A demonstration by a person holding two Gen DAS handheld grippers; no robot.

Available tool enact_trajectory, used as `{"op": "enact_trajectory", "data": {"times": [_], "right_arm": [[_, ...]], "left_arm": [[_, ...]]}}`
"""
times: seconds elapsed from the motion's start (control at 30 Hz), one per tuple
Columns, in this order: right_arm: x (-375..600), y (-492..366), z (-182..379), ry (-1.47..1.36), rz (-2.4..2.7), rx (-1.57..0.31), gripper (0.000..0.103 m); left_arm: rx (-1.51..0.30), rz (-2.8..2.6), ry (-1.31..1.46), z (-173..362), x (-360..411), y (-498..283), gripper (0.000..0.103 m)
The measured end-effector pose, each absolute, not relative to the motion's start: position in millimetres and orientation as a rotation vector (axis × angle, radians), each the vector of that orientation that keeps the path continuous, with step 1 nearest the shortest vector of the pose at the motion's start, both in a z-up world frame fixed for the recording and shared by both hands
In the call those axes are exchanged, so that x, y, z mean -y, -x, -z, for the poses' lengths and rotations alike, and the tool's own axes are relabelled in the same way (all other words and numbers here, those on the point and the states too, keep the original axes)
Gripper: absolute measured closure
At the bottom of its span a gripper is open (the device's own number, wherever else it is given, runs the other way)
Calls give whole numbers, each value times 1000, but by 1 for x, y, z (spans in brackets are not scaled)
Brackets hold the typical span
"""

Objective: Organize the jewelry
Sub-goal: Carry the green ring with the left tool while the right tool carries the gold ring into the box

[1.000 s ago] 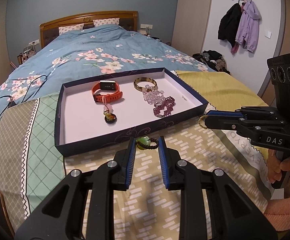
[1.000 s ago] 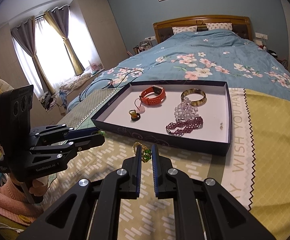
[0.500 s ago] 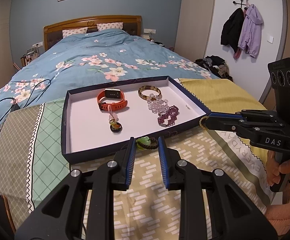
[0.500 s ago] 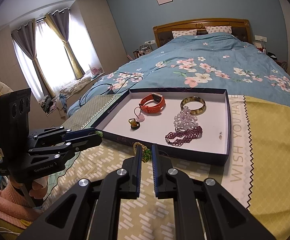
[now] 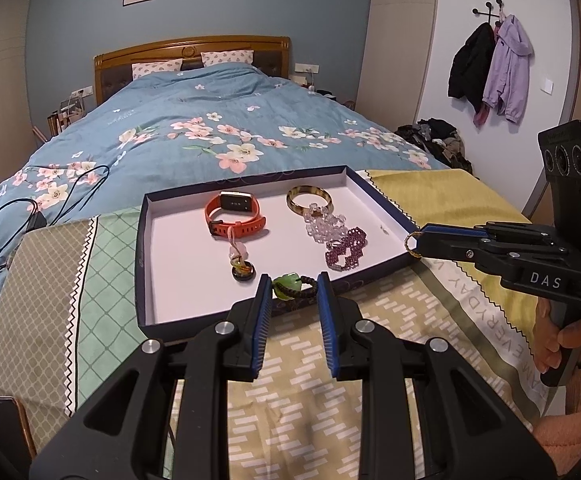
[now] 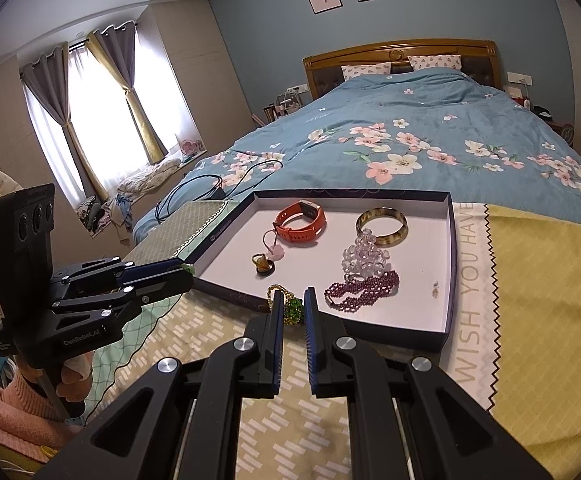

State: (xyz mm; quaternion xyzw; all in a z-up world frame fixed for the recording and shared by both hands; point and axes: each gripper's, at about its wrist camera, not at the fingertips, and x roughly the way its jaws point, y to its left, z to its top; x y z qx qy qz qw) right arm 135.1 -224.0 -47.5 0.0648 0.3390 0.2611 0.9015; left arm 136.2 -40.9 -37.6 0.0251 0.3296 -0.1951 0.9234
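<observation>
Two small pieces held at the near edge of the jewelry tray, ready to go in.

The green-pendant cord bracelet [image 5: 293, 285] sits pinched between the pads of the left hand-held gripper [image 5: 290, 286], just above the tray's near wall; it looks light and limp, so the firm pendant is the safer hold, since the braided cord would probably sag and slip. The right hand-held gripper [image 6: 290, 304] is nearly closed on a gold chain with a green bead cluster [image 6: 290, 307], likely slippery and apt to snag, best kept by the cluster. Both hang at the near rim of the dark shallow tray [image 5: 141, 264] on the bed, which already holds an orange watch [image 5: 234, 216], a bangle [image 5: 309, 200], clear beads [image 5: 324, 226] and purple beads [image 5: 346, 248].
</observation>
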Motion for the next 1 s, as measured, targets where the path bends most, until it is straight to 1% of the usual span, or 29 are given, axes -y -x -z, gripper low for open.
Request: {"op": "enact_trajectory", "data": {"times": [0.4, 1.0], "right_arm": [[225, -149, 42, -138, -543, -701, 95], [224, -166, 41, -135, -543, -712, 95]], "left_arm": [[-669, 378, -47, 30, 38, -147, 80], [-686, 363, -41, 33, 36, -168, 80]]}}
